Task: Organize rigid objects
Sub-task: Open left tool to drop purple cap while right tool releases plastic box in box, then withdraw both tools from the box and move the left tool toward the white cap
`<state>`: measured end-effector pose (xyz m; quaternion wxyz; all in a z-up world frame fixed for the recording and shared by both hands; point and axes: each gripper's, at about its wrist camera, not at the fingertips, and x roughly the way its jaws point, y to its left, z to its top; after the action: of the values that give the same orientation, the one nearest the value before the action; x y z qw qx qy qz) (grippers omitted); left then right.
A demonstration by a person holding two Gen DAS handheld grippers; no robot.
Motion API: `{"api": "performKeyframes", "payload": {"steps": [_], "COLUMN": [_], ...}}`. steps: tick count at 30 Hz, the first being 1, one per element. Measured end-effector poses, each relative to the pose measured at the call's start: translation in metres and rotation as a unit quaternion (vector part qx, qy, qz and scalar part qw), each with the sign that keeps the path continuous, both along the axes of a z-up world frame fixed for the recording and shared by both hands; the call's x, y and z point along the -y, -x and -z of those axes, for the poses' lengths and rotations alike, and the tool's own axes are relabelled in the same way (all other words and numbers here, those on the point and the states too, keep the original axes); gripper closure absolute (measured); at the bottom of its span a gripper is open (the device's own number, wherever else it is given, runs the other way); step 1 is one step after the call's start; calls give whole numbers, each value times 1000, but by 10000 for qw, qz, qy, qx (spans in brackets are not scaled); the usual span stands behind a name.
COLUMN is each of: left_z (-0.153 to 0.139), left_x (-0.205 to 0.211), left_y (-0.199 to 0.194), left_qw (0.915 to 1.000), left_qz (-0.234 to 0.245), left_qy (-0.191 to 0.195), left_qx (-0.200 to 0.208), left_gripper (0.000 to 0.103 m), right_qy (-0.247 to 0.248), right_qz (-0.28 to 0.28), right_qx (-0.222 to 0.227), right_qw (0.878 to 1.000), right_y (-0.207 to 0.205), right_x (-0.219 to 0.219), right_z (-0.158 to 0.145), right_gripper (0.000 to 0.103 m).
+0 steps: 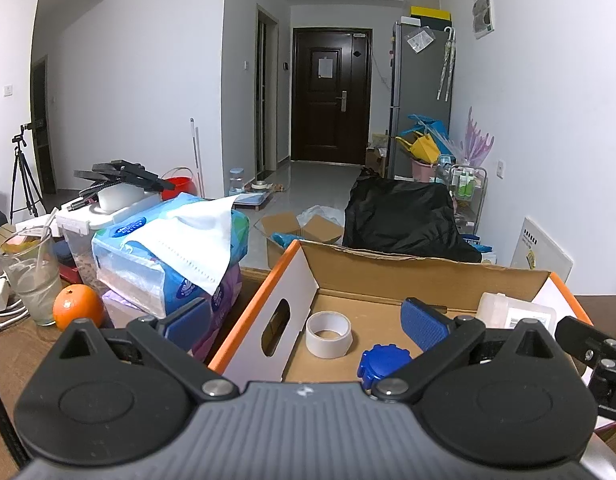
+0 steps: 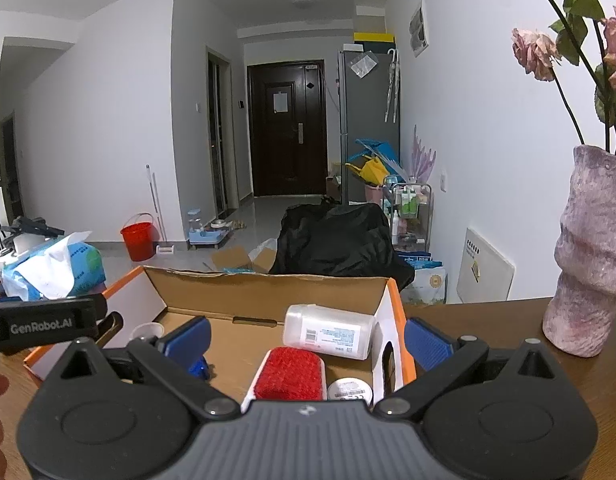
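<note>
We take the open cardboard box (image 1: 387,276) with its orange rim as our landmark on the wooden surface (image 1: 12,356). Well to its left we see a drinking glass (image 1: 30,276), with an orange (image 1: 78,306) just beside it and a stack of tissue packs (image 1: 168,264) standing between the orange and the box's left wall. Our left hand-held gripper (image 1: 306,322) hangs over the near left part of the box with its blue pads spread wide and nothing between them; the left pad sits outside the box wall, the right pad above the box floor. Inside the box, on its left side, we see a roll of white tape (image 1: 328,334) standing near the handle cutout, and a blue ridged cap (image 1: 383,364) just right of it. Further right in the box we see a red-bristled brush (image 2: 288,374) at the near edge, a small round white tin (image 2: 349,389) touching its right side, and a white plastic bottle (image 2: 327,330) lying on its side behind them against the right wall. Our right hand-held gripper (image 2: 306,340) is likewise spread wide and empty, straddling the box's right wall. Right of the box stands a mottled pink vase (image 2: 587,248) holding dried roses (image 2: 533,52).
</note>
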<state>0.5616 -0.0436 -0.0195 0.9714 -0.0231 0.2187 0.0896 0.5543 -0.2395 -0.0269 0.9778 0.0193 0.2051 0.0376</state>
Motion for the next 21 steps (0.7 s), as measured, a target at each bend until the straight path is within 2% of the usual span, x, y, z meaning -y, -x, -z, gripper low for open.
{"api": "performKeyframes", "payload": {"steps": [21], "left_z": [-5], "left_x": [-3], "left_y": [24], "left_qw": [9999], "left_qz": [-4], "left_qy": [-68], "left_qx": [128], "left_gripper": [0], "right_qy": [69], "right_qz": [141], "right_qx": [230], "right_qw": [9996], "right_y": [31], "right_x": [8], "right_z": [-4], "right_gripper": [0]}}
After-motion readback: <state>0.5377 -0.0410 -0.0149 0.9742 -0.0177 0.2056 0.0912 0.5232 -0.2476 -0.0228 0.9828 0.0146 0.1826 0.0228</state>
